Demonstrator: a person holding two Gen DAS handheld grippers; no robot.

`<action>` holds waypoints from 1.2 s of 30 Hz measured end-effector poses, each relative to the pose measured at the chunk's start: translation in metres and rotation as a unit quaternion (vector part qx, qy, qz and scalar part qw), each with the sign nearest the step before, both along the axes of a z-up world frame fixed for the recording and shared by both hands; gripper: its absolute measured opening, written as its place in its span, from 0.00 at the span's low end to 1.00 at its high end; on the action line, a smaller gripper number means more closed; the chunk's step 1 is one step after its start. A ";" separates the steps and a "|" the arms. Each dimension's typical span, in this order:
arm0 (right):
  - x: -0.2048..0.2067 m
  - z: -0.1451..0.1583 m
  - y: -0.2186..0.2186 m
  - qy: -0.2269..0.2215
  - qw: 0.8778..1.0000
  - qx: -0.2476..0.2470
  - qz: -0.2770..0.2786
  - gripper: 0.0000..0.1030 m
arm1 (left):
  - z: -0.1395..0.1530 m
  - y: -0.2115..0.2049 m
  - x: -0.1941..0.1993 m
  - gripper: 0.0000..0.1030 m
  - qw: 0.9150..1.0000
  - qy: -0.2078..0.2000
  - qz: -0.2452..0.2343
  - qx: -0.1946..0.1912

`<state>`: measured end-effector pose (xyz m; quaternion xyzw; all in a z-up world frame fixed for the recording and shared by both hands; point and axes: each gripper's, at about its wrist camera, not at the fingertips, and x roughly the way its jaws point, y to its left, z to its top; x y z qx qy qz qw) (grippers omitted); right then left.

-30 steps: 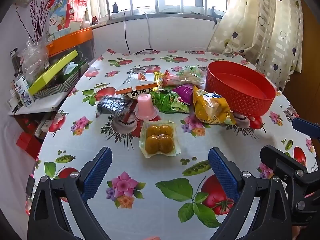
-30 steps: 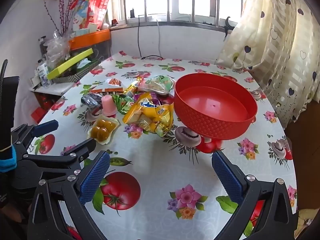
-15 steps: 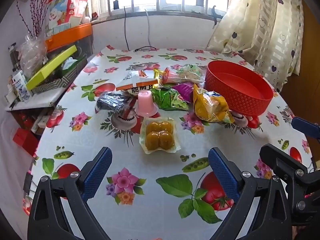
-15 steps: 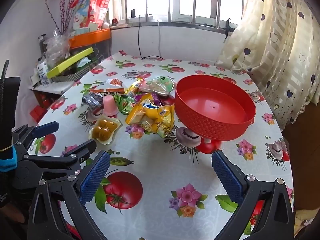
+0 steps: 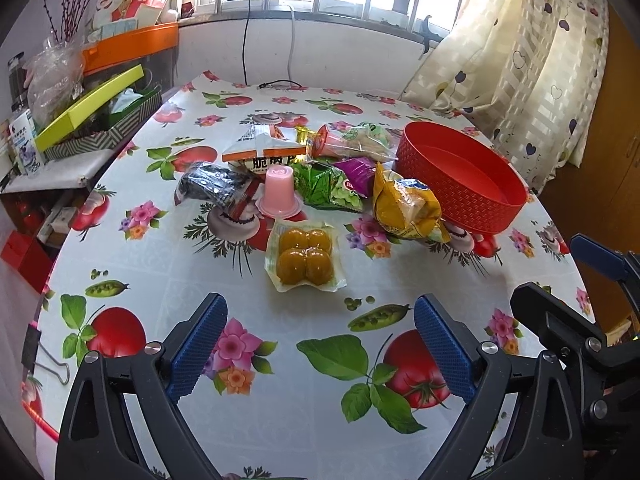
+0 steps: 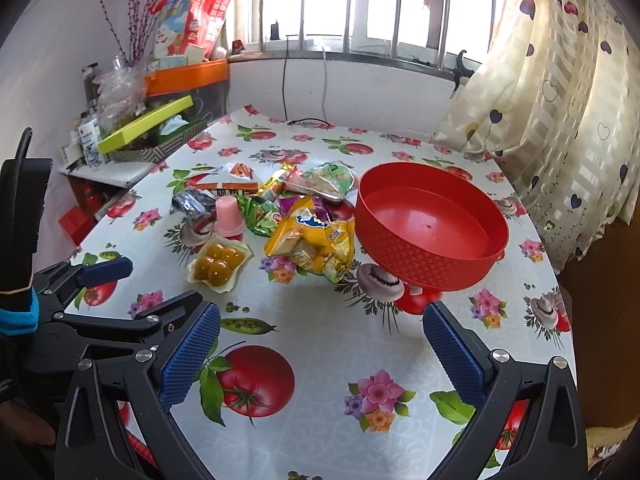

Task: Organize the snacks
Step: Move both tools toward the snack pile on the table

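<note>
The egg pack [image 5: 305,261] lies straight ahead of the wide, empty left tongs [image 5: 320,348], nearer them than the equally wide right tongs [image 6: 322,354].

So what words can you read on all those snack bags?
"脆" and two more characters, partly cut off: on the orange and white packet.
Yellow bag: blue logo, too blurred to read.
Green bag, purple bag, black packet: print too small.
Pink jelly cup: no words visible.
</note>
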<state>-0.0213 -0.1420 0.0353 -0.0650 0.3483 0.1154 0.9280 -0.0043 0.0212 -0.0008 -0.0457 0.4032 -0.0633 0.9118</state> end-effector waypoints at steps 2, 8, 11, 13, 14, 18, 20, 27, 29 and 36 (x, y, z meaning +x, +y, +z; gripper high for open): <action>0.000 -0.001 0.000 0.001 1.000 0.001 0.000 0.97 | 0.000 0.000 0.000 0.92 1.000 0.002 0.000 0.000; 0.002 -0.002 0.002 0.004 1.000 0.003 0.004 0.96 | -0.002 0.000 0.002 0.88 1.000 0.008 -0.001 -0.001; 0.004 -0.003 0.003 0.007 1.000 0.003 0.007 0.96 | -0.004 -0.001 0.004 0.84 1.000 0.014 -0.005 -0.006; 0.004 -0.003 0.002 0.007 1.000 0.004 0.007 0.95 | -0.004 -0.002 0.005 0.81 1.000 0.015 -0.007 -0.007; 0.004 -0.003 0.002 0.007 1.000 0.004 0.006 0.95 | -0.004 -0.003 0.005 0.80 1.000 0.015 -0.008 -0.007; 0.006 -0.004 0.002 0.009 1.000 0.005 0.006 0.95 | -0.006 -0.006 0.007 0.75 1.000 0.018 -0.013 -0.012; 0.006 -0.005 0.002 0.011 1.000 0.006 0.006 0.95 | -0.007 -0.007 0.009 0.74 1.000 0.021 -0.013 -0.013; 0.014 -0.011 0.000 0.020 1.000 0.012 0.010 0.93 | -0.011 -0.006 0.014 0.68 0.999 0.027 -0.012 -0.013; 0.017 -0.013 -0.001 0.023 1.000 0.015 0.012 0.93 | -0.013 -0.005 0.015 0.65 0.999 0.029 -0.012 -0.013; 0.027 -0.018 0.003 0.033 0.999 0.021 0.018 0.89 | -0.016 0.000 0.022 0.63 0.999 0.035 -0.011 -0.013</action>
